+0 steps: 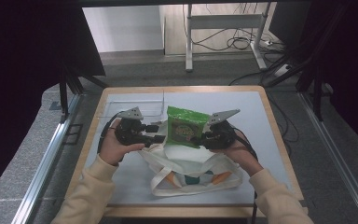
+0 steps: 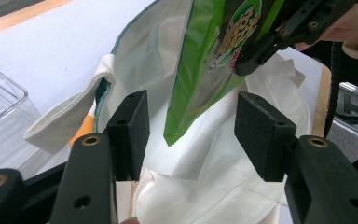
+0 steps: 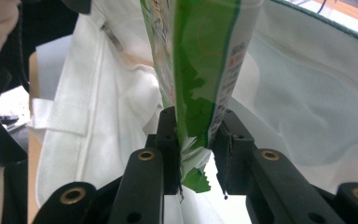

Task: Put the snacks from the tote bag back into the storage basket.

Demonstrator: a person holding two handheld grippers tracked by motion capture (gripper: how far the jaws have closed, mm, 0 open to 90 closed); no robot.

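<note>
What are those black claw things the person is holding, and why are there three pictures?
They are hand-held grippers: tools with two black jaws that pinch things. A person holds one in each hand. One picture looks down from above the table. The other two come from little cameras riding on each gripper, looking along its jaws.

On the table lies a white cloth tote bag with its mouth open, and a clear plastic box sits behind the left gripper.

The right gripper pinches the edge of a green snack packet and holds it up over the bag. The left gripper has its jaws apart and is not pinching anything; the packet's corner hangs just beyond them. It looks as if the packet is going into the bag.
</note>
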